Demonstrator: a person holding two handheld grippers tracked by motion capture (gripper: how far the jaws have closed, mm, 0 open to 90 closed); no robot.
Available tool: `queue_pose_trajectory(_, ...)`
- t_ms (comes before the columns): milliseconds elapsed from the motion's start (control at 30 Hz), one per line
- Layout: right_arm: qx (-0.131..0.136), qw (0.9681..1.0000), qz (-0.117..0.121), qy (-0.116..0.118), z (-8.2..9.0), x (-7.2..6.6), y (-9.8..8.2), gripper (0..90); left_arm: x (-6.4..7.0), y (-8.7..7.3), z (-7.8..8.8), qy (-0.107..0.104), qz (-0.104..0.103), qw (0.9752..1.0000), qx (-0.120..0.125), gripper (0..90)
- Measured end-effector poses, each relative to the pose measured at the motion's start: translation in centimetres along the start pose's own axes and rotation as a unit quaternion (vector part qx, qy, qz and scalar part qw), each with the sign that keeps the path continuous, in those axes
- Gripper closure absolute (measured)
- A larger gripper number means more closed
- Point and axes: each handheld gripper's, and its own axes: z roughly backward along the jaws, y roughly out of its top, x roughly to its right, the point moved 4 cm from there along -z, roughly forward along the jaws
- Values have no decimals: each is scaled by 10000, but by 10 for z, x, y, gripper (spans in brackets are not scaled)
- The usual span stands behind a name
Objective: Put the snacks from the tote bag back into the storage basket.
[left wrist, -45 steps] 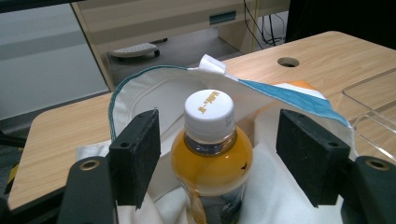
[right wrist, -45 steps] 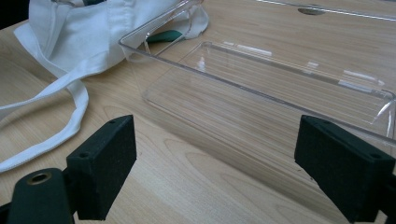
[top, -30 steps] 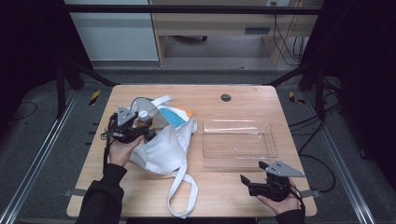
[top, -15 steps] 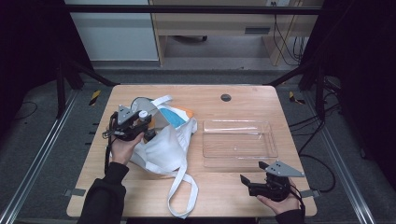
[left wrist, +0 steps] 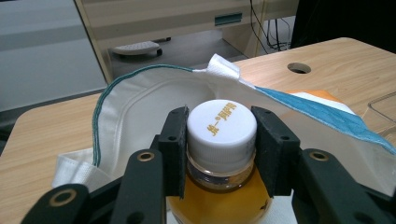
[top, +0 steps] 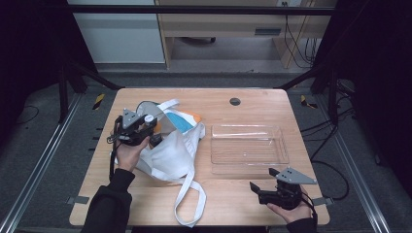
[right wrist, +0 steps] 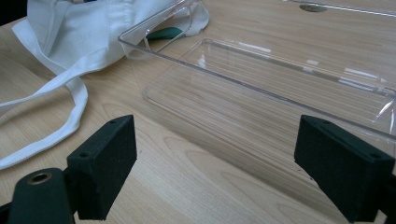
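A bottle (left wrist: 219, 205) of amber liquid with a white cap (left wrist: 222, 140) stands upright in the open mouth of a white cloth bag (left wrist: 135, 107). My left gripper (left wrist: 222, 126) has just been closing, and its two pads now press on the cap from both sides. From above, the left gripper (top: 154, 137) sits at the left end of the bag (top: 175, 153). My right gripper (top: 262, 179) rests low over the table's front right. In its own view the right gripper (right wrist: 215, 172) stands wide open with nothing between its jaws.
A clear plastic tray (top: 248, 127) lies right of the bag, just beyond the right gripper; its near rim (right wrist: 243, 84) crosses that gripper's view. The bag's long strap (top: 189, 199) loops toward the front edge. A blue and orange item (top: 187, 121) lies in the bag.
Both hands have kept their places. The left gripper's jaws look slightly narrower at the bag's mouth.
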Motion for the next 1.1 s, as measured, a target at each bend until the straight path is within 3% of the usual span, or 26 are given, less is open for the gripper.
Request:
queue_pose_trajectory(233,-38,10000,15,19,-1,-1,-1,135,-4,2,4,65,14,10000,-29,588)
queue_pose_trajectory(467,-29,10000,17,15,-1,-1,-1,135,-6,13,16,75,-55,9999,133,588)
queue_pose_trajectory(633,-36,10000,32,22,-1,-2,-1,135,-8,20,24,29,60,9997,237,589)
queue_pose_trajectory(1100,-47,10000,56,23,-1,-2,-1,136,-7,39,49,-12,129,9992,377,589)
